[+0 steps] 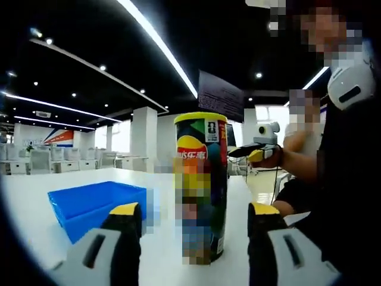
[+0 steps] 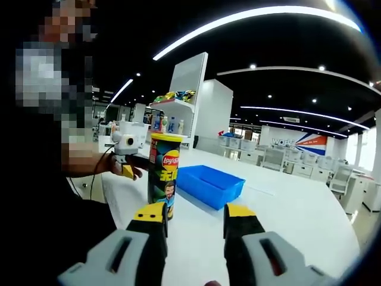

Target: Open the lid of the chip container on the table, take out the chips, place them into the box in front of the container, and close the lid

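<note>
The chip can [image 1: 200,185] stands upright on the white table [image 1: 36,202] with its yellow lid [image 1: 200,117] on. My left gripper [image 1: 195,217] is open, and the can rises in the gap just ahead of its yellow-tipped jaws, touching neither. To the can's left lies the blue box [image 1: 95,202], which looks empty. Beyond the can, a hand holds my right gripper [image 1: 247,152] near lid height. In the right gripper view, that gripper [image 2: 195,213] is open and empty. The can [image 2: 164,179] stands past its left jaw, the blue box [image 2: 209,185] lies behind, and the left gripper [image 2: 126,170] is at the can's left.
The person in dark clothes stands close at the table's edge [image 1: 297,217], on the right of the left gripper view. Bare white tabletop [image 2: 286,208] spreads around the box. White desks and chairs [image 2: 280,158] and a shelf unit [image 2: 175,104] stand far behind.
</note>
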